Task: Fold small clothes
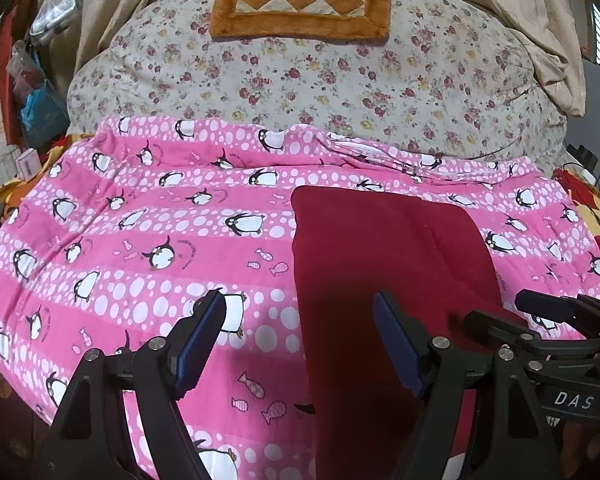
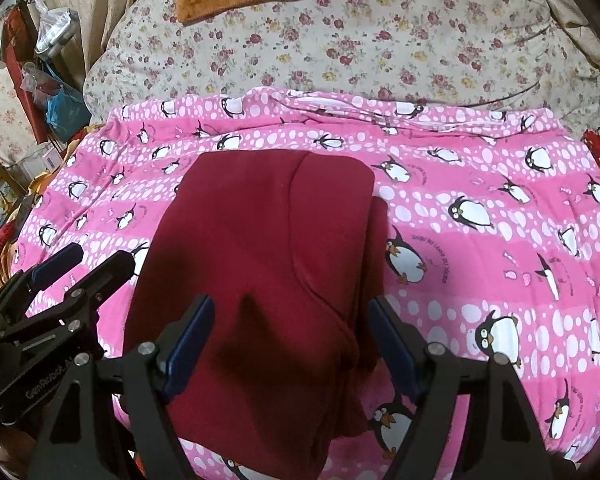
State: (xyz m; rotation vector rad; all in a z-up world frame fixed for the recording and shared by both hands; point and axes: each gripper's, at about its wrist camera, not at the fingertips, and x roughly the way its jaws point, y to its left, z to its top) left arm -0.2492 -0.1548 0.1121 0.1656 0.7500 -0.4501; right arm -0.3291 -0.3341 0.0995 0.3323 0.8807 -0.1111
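1. Left gripper (image 1: pixel 300 344): released, jaws spread wide and holding nothing. It hovers low over the near left edge of the garment. Right gripper (image 2: pixel 290 350): also released, jaws spread and empty, straddling the near end of the garment from above.
2. Bed: covered by a pink penguin blanket (image 2: pixel 480 240), which serves as the work surface. A floral quilt (image 1: pixel 340 80) is bunched behind it, with an orange checked mat (image 1: pixel 300 0) on top.
3. Task item: a dark red garment (image 2: pixel 260 260) lies flat on the blanket, right of centre in the left wrist view. It already shows overlapped layers; one curved edge crosses its upper face, and a narrower layer protrudes along its right side.
4. Progress, as a judgement: at least one fold appears complete. A final fold from the near end toward the far end probably remains, plus squaring the protruding layer.
5. Containers: plastic bags (image 2: pixel 60 108) hang at the far left; their contents cannot be made out.
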